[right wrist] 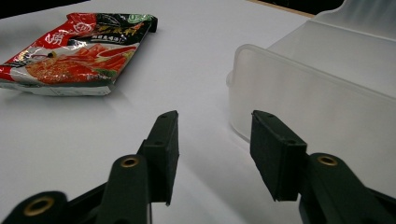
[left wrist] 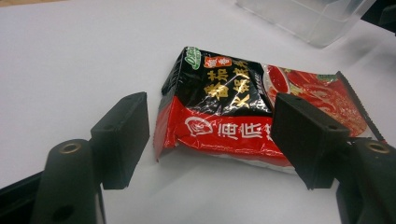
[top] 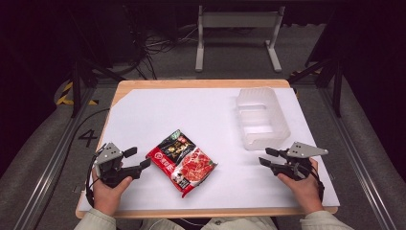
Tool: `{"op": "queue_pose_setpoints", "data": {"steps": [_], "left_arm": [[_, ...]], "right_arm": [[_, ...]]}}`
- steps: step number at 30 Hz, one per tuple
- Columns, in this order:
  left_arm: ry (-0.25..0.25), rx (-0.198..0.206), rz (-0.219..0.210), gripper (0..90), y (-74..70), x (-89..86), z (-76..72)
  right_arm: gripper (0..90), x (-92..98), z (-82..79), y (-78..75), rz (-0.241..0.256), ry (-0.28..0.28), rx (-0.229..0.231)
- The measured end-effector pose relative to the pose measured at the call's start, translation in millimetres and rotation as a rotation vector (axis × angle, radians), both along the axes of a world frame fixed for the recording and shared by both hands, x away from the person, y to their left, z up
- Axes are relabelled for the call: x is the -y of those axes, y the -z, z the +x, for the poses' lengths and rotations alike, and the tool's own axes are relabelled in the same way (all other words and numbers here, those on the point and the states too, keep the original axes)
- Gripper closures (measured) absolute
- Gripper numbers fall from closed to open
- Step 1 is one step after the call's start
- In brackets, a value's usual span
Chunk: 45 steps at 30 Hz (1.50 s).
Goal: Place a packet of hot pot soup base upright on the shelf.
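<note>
Here the work in hand looks like picking up the sauce packet [top: 182,162], which lies flat on the white table cover [top: 158,115], well to the near-left of the clear plastic bin [top: 262,117]. The left gripper [top: 135,160] sits just left of the packet with its jaws spread wide and empty; in the left gripper view the packet's near red edge [left wrist: 219,135] lies between and just beyond the two black pads [left wrist: 122,135]. The right gripper [top: 267,157] hovers just off the near corner of the bin, jaws likewise parted and holding nothing, with the frosted wall [right wrist: 322,107] right ahead of them. To do the pickup well, I would slide the left jaws low along the cover so one pad goes under the puffed edge and the other over it, then close on the sealed rim, not on the soft filled middle, since glossy film tends to slip and crumple. The packet is a flat, pillow-like pouch of shiny crinkled foil, red and black with gold lettering and a serrated end seam. The bin is a translucent, rigid, rounded-corner tub with a stepped floor. The cover is smooth and matte.
</note>
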<state>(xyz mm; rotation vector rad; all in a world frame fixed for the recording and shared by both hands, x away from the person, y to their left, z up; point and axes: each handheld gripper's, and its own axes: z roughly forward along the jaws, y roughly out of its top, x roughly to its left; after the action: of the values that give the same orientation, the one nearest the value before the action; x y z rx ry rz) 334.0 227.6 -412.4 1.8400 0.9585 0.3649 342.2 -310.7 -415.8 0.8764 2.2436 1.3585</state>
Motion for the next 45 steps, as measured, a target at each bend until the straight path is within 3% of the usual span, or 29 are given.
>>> {"op": "queue_pose_setpoints", "data": {"steps": [5, 8, 12, 17, 22, 27, 29, 33, 39, 45], "left_arm": [[-0.004, 0.005, 0.0, 27.5, -4.7, 4.2, -0.1], [-0.011, -0.006, -0.043, 27.4, -10.0, 7.3, 5.6], [-0.014, 0.004, -0.022, 27.5, -13.1, 12.5, 13.9], [-0.027, 0.001, -0.045, 27.4, -15.1, 12.7, 20.8], [-0.037, 0.004, -0.036, 27.1, -16.9, 15.0, 34.1], [-0.023, -0.042, -0.048, 26.8, -9.8, 19.1, 44.8], [-0.015, -0.063, -0.046, 26.8, -4.4, 19.7, 49.4], [-0.031, -0.09, -0.051, 26.8, 2.0, 22.1, 54.8], [-0.024, -0.099, -0.023, 26.5, 8.2, 24.0, 59.1], [-0.035, -0.155, 0.001, 26.3, 17.5, 23.5, 64.1]], "right_arm": [[48.9, -3.0, 1.8, 0.5, -0.012, -0.005, -0.001], [46.9, -4.0, 4.1, 1.5, -0.011, 0.003, -0.005], [44.9, -4.0, 6.4, 2.4, -0.009, 0.017, -0.011], [44.1, -4.7, 5.4, 3.5, -0.019, 0.012, -0.011], [40.5, -4.2, 5.7, 3.9, -0.016, 0.033, -0.014], [40.6, -5.3, 5.8, 4.9, -0.024, 0.027, -0.019], [40.7, -5.2, 6.8, 5.9, -0.02, 0.016, -0.04], [40.4, -4.7, 7.8, 7.5, -0.025, 0.018, -0.06], [40.3, -5.6, 7.0, 7.5, -0.03, 0.012, -0.055], [40.3, -5.5, 7.1, 7.9, -0.036, 0.01, -0.054]]}}
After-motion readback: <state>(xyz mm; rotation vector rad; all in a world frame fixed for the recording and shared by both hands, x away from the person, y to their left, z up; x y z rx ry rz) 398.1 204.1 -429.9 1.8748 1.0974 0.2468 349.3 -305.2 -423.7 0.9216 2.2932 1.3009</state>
